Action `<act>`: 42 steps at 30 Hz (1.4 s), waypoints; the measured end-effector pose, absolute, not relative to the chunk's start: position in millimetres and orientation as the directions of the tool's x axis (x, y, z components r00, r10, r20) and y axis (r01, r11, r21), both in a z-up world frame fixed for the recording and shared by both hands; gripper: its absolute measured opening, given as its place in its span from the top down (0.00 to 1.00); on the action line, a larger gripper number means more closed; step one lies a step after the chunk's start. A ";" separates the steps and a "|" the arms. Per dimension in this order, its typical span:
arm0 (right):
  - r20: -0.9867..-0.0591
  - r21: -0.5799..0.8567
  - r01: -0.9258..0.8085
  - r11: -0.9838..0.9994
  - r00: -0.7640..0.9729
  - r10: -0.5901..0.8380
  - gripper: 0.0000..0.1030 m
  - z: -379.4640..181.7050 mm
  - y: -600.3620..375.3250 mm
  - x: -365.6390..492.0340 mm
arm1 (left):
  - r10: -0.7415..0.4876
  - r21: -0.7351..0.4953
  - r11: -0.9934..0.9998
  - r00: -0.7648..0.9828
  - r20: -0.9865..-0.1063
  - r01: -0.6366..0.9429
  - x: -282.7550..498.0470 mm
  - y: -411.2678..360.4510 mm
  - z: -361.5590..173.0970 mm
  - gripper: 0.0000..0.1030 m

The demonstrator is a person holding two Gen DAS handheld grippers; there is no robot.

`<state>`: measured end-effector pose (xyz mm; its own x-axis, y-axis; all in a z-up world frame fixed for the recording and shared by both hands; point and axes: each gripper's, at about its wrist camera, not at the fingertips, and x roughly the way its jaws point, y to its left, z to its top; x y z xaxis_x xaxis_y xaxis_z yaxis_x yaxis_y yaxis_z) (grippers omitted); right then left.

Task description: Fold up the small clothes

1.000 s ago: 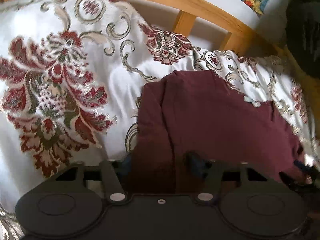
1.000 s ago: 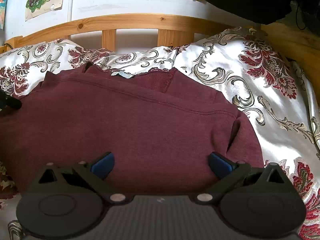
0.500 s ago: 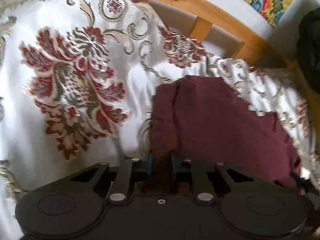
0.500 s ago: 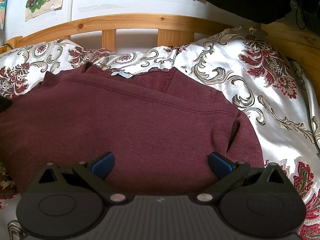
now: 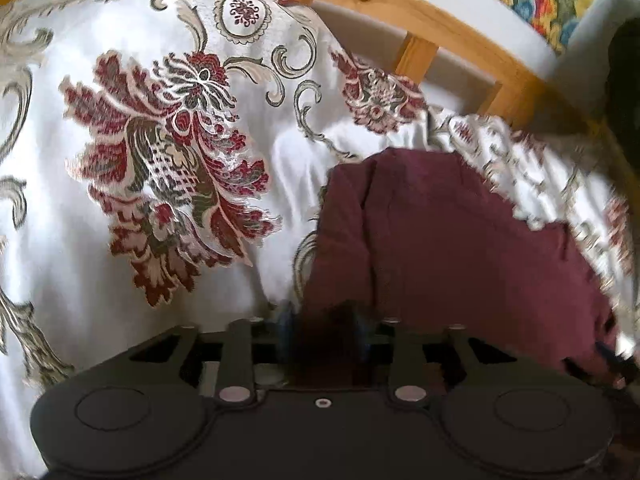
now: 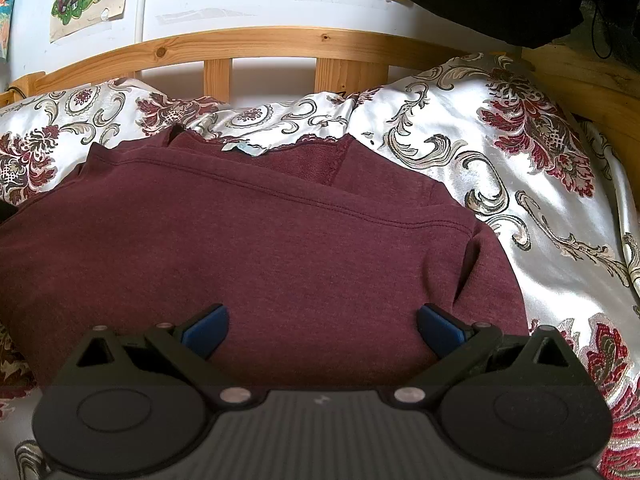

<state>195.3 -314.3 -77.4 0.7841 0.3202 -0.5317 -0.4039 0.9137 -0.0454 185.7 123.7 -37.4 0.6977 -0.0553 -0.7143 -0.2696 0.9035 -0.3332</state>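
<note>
Two handheld grippers work a maroon sweatshirt [image 6: 256, 248] spread over a floral bedspread [image 6: 500, 184], with the wooden headboard [image 6: 256, 44] beyond them. At the garment's near left edge, the left gripper [image 5: 323, 332] has its jaws opening around a dark bunch of the fabric; cloth still sits between its blue fingertips [image 5: 285, 322], though blur hides whether the pads are pressing on it. Half a second ago those fingers were pinched tight on the same fold, and a second ago they stood apart over the flat edge, so the grab has come and is now being let go.

The right gripper [image 6: 320, 330] holds its place over the near hem, its jaws spread wide with only flat cloth beneath them and nothing clamped. Its view has not changed across the second.

Ahead of both tools the sweatshirt lies face down with its neck label toward the headboard and one sleeve already tucked in along the right side. From the left tool, the left edge shows a raised lengthwise ridge. That loosening grip suggests the left side is being reset or released rather than carried over, so the fold looks only partly done, with the left edge yet to be laid flat.
</note>
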 end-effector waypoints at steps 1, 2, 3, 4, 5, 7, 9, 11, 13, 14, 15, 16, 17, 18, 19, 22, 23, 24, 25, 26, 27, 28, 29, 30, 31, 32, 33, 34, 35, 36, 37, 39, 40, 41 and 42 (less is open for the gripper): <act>-0.532 -0.045 -0.404 0.914 0.784 0.321 0.00 -77.4 -314.3 195.3 | -0.064 -0.355 0.894 0.707 -0.704 -0.273 183.4 124.1 -37.2 0.50; -0.532 -0.045 -0.404 0.914 0.784 0.321 0.00 -77.4 -314.3 195.3 | -0.068 -0.371 0.886 0.715 -0.696 -0.277 181.0 124.6 -36.9 0.43; -0.532 -0.045 -0.404 0.913 0.784 0.321 0.00 -77.4 -314.3 195.2 | -0.068 -0.384 0.879 0.722 -0.689 -0.284 178.1 124.4 -36.5 0.39; -0.532 -0.045 -0.404 0.913 0.784 0.321 0.00 -77.4 -314.3 195.2 | -0.070 -0.395 0.873 0.729 -0.681 -0.286 175.5 123.9 -36.1 0.30; -0.532 -0.045 -0.404 0.913 0.784 0.321 0.00 -77.4 -314.2 195.2 | -0.073 -0.407 0.868 0.738 -0.671 -0.284 172.9 123.6 -35.8 0.25; -0.532 -0.045 -0.404 0.913 0.784 0.321 0.00 -77.4 -314.3 195.2 | -0.092 -0.426 0.867 0.758 -0.646 -0.258 169.5 121.6 -35.3 0.21; -0.531 -0.045 -0.404 0.913 0.784 0.321 0.00 -77.3 -314.2 195.0 | -0.097 -0.414 0.880 0.766 -0.636 -0.232 172.0 118.7 -33.2 0.13; -0.531 -0.045 -0.404 0.914 0.784 0.321 0.00 -77.3 -314.2 194.9 | -0.115 -0.402 0.896 0.776 -0.620 -0.188 178.7 115.6 -31.1 0.08; -0.531 -0.044 -0.404 0.914 0.784 0.321 0.00 -77.4 -314.2 195.0 | -0.147 -0.383 0.915 0.776 -0.613 -0.129 188.4 112.6 -31.8 0.06; -0.531 -0.044 -0.404 0.913 0.784 0.322 0.00 -77.3 -314.3 194.8 | -0.165 -0.372 0.923 0.769 -0.618 -0.101 194.3 111.0 -33.7 0.06; -0.530 -0.044 -0.404 0.914 0.784 0.322 0.00 -77.5 -314.3 195.1 | -0.184 -0.360 0.930 0.759 -0.625 -0.070 200.5 109.4 -36.7 0.06; -0.529 -0.043 -0.404 0.914 0.785 0.322 0.00 -77.6 -314.4 195.0 | -0.205 -0.344 0.938 0.743 -0.637 -0.036 207.8 107.5 -40.2 0.06; -0.528 -0.041 -0.404 0.914 0.785 0.323 0.00 -77.8 -314.8 195.1 | -0.217 -0.328 0.945 0.728 -0.651 -0.012 214.3 106.1 -43.6 0.06; -0.528 -0.040 -0.404 0.914 0.785 0.324 0.00 -78.0 -314.9 195.1 | -0.228 -0.318 0.948 0.710 -0.666 0.006 220.5 105.4 -47.4 0.06; -0.527 -0.039 -0.404 0.914 0.785 0.325 0.00 -78.1 -315.0 195.2 | -0.240 -0.315 0.949 0.691 -0.682 0.019 225.9 105.3 -50.9 0.06; -0.525 -0.036 -0.404 0.914 0.786 0.327 0.00 -78.7 -315.2 195.2 | -0.248 -0.306 0.952 0.651 -0.717 0.026 235.2 105.9 -59.4 0.06; -0.524 -0.035 -0.404 0.914 0.786 0.328 0.00 -78.8 -315.1 195.3 | -0.249 -0.305 0.952 0.652 -0.716 0.029 234.7 106.4 -60.8 0.06; -0.524 -0.034 -0.404 0.914 0.786 0.328 0.00 -78.8 -315.6 195.0 | -0.250 -0.307 0.951 0.653 -0.715 0.028 232.1 106.5 -60.6 0.06; -0.524 -0.034 -0.404 0.914 0.786 0.328 0.00 -78.8 -315.5 195.2 | -0.255 -0.314 0.949 0.651 -0.715 0.026 229.6 106.5 -60.3 0.06; -0.524 -0.034 -0.404 0.914 0.786 0.328 0.00 -78.7 -315.6 194.9 | -0.262 -0.322 0.946 0.648 -0.715 0.027 225.7 106.4 -60.5 0.05; -0.524 -0.034 -0.404 0.914 0.786 0.328 0.00 -78.8 -315.4 195.1 | -0.271 -0.331 0.943 0.647 -0.713 0.030 220.9 106.4 -60.6 0.05; -0.524 -0.034 -0.404 0.914 0.786 0.328 0.00 -78.8 -315.6 194.9 | -0.278 -0.340 0.940 0.643 -0.713 0.030 217.6 106.1 -60.5 0.06; -0.524 -0.034 -0.404 0.914 0.786 0.328 0.00 -78.8 -315.5 195.0 | -0.289 -0.356 0.934 0.639 -0.713 0.025 213.4 106.5 -60.8 0.06; -0.524 -0.034 -0.404 0.914 0.786 0.328 0.00 -78.8 -315.6 195.0 | -0.305 -0.383 0.924 0.633 -0.712 0.015 209.1 107.6 -61.7 0.06; -0.524 -0.034 -0.404 0.914 0.786 0.328 0.00 -78.8 -315.6 195.0 | -0.319 -0.413 0.911 0.632 -0.706 -0.001 204.1 109.1 -63.1 0.06; -0.524 -0.034 -0.404 0.914 0.786 0.328 0.00 -78.8 -315.5 195.0 | -0.327 -0.433 0.901 0.634 -0.701 -0.014 199.2 110.1 -63.8 0.05; -0.524 -0.034 -0.404 0.914 0.786 0.328 0.00 -78.8 -315.5 195.0 | -0.325 -0.445 0.895 0.638 -0.698 -0.030 194.8 110.3 -64.6 0.06; -0.524 -0.035 -0.404 0.914 0.786 0.328 0.00 -78.9 -315.4 195.1 | -0.315 -0.440 0.897 0.638 -0.703 -0.042 192.0 109.1 -64.8 0.06; -0.524 -0.034 -0.404 0.914 0.786 0.328 0.00 -78.9 -315.5 195.0 | -0.297 -0.423 0.905 0.632 -0.715 -0.053 191.0 106.2 -64.0 0.06; -0.524 -0.034 -0.404 0.914 0.786 0.328 0.00 -78.9 -315.5 195.0 | -0.278 -0.398 0.916 0.625 -0.729 -0.057 190.8 101.8 -62.9 0.06; -0.524 -0.035 -0.404 0.914 0.786 0.327 0.00 -78.9 -315.5 195.1 | -0.256 -0.367 0.929 0.617 -0.744 -0.056 191.6 96.1 -61.5 0.05; -0.524 -0.034 -0.404 0.914 0.786 0.328 0.00 -78.9 -315.5 195.1 | -0.224 -0.315 0.948 0.599 -0.769 -0.050 195.4 87.4 -60.2 0.04; -0.524 -0.034 -0.404 0.914 0.786 0.328 0.00 -78.9 -315.4 195.1 | -0.214 -0.299 0.953 0.592 -0.777 -0.048 197.3 84.0 -59.8 0.02; -0.523 -0.034 -0.404 0.914 0.786 0.328 0.00 -78.9 -315.5 195.0 | -0.208 -0.291 0.955 0.588 -0.782 -0.050 198.8 82.1 -59.8 0.01; -0.523 -0.034 -0.404 0.914 0.786 0.328 0.00 -78.9 -315.4 195.0 | -0.205 -0.289 0.956 0.587 -0.784 -0.052 199.2 81.8 -59.8 0.01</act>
